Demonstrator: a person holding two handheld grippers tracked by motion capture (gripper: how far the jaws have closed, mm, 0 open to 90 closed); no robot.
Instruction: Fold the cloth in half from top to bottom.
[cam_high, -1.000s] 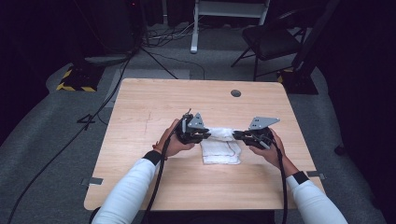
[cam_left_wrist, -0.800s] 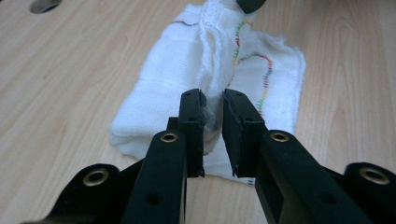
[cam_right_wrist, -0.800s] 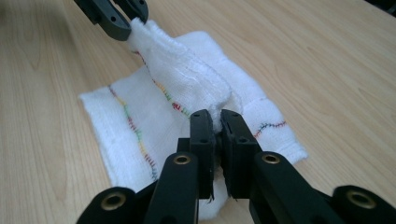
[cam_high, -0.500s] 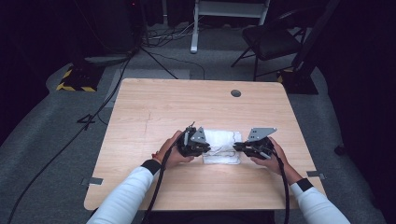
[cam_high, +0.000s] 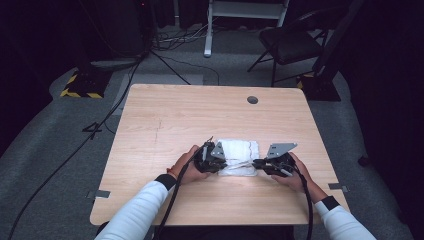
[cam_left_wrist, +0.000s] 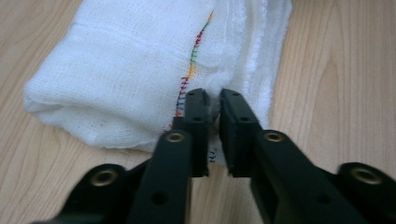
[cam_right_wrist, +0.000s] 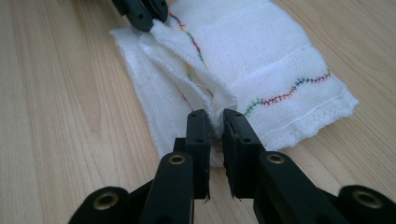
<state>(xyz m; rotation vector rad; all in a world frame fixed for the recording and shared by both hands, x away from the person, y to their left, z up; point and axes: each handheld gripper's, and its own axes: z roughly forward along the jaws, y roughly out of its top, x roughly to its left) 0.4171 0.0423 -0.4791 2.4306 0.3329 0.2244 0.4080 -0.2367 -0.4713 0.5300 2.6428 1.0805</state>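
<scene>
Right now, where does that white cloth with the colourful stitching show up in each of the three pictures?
High view: the white cloth lies on the table, between the left gripper and the right gripper.
Left gripper view: cloth upper middle, edge pinched in the jaws.
Right gripper view: cloth upper right, edge pinched.
Shared landmark: the coloured stitching.

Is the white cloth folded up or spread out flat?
Folded. The white cloth lies in stacked layers on the table, and each gripper pinches an edge of it.
</scene>
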